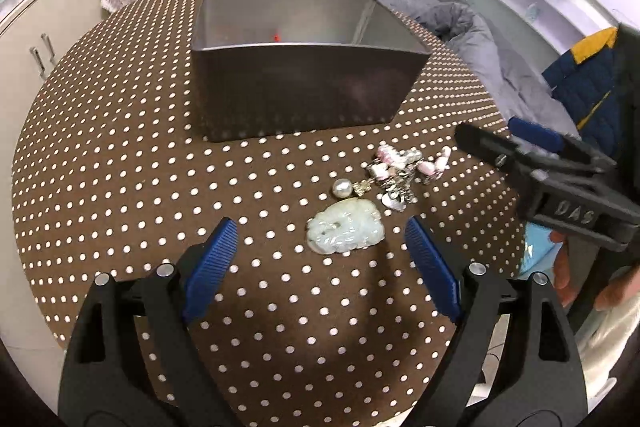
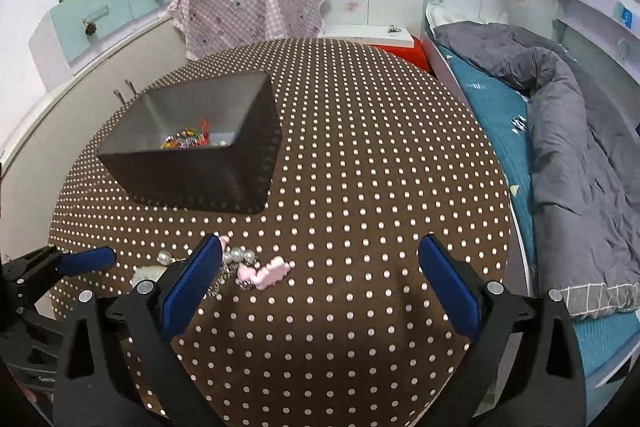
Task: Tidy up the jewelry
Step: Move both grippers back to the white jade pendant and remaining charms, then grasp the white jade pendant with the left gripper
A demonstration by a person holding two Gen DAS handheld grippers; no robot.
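Note:
A pale green jade pendant (image 1: 345, 229) lies on the polka-dot table (image 1: 120, 187), between the tips of my open left gripper (image 1: 320, 239). Behind it lie a pearl (image 1: 342, 187) and a heap of pink and silver jewelry (image 1: 400, 171). A dark rectangular bin (image 1: 304, 67) stands farther back; in the right wrist view the bin (image 2: 192, 147) holds colourful jewelry (image 2: 192, 139). My right gripper (image 2: 320, 255) is open and empty, with the pink piece (image 2: 268, 273) and pearls (image 2: 236, 255) by its left finger. It shows at the right of the left wrist view (image 1: 532, 147).
A bed with a grey quilt (image 2: 560, 131) runs along the table's right side. A pink checked cloth (image 2: 248, 7) covers furniture behind the table, and white cabinets (image 2: 80, 83) stand to the left.

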